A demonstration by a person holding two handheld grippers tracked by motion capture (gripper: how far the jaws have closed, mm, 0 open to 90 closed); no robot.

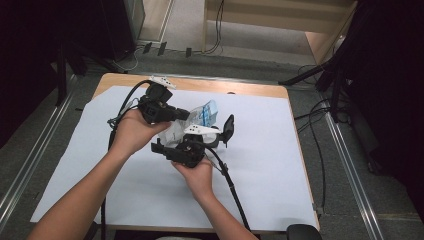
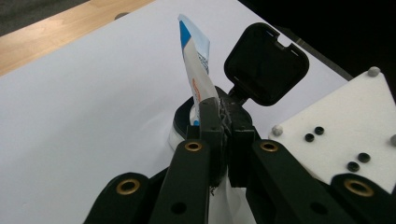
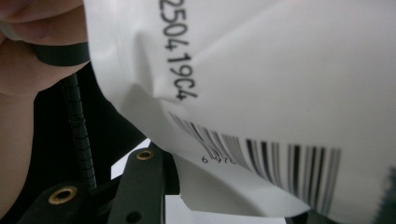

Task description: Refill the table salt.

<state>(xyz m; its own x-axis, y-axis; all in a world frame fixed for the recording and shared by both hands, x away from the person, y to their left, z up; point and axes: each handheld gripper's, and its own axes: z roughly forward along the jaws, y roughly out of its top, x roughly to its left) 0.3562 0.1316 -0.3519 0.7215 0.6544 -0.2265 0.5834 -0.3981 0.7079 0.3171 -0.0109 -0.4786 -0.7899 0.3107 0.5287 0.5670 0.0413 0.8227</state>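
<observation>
Even overhead light brightens the white sheet [image 1: 260,165] on the bench, with soft shadows beneath the hands; the room's edges stay dim. In the right gripper view the barcoded packet [image 3: 261,93] looms close and slightly blurred.

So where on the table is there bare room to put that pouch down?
The white sheet is bare along its whole right side, from the right gripper out to the table's right edge, and along the near edge between the forearms. The far-left corner is free too. It is crowded only at the centre, where both grippers meet around the pouch.
</observation>
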